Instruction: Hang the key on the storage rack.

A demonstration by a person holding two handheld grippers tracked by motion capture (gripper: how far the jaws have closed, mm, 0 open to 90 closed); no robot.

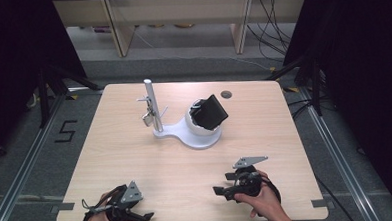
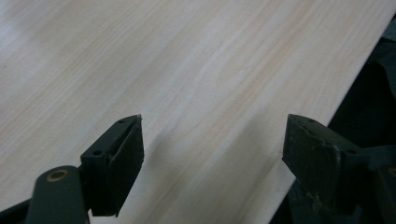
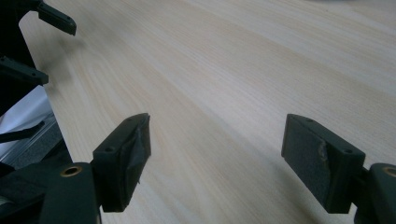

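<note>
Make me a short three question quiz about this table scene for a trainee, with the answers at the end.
1. True or false: the left tool is clamped on something.
2. What sits tilted in the bowl-shaped end of the white stand: A) a black box-like object, B) a red cup, C) a roll of tape?
3. Where do both tools rest relative to the stand: near edge of the table or far edge?

Key
1. False. Its jaws stand wide apart over bare wood, and the right tool is open too.
2. A, the black object.
3. Near edge, well apart from the stand.
</note>
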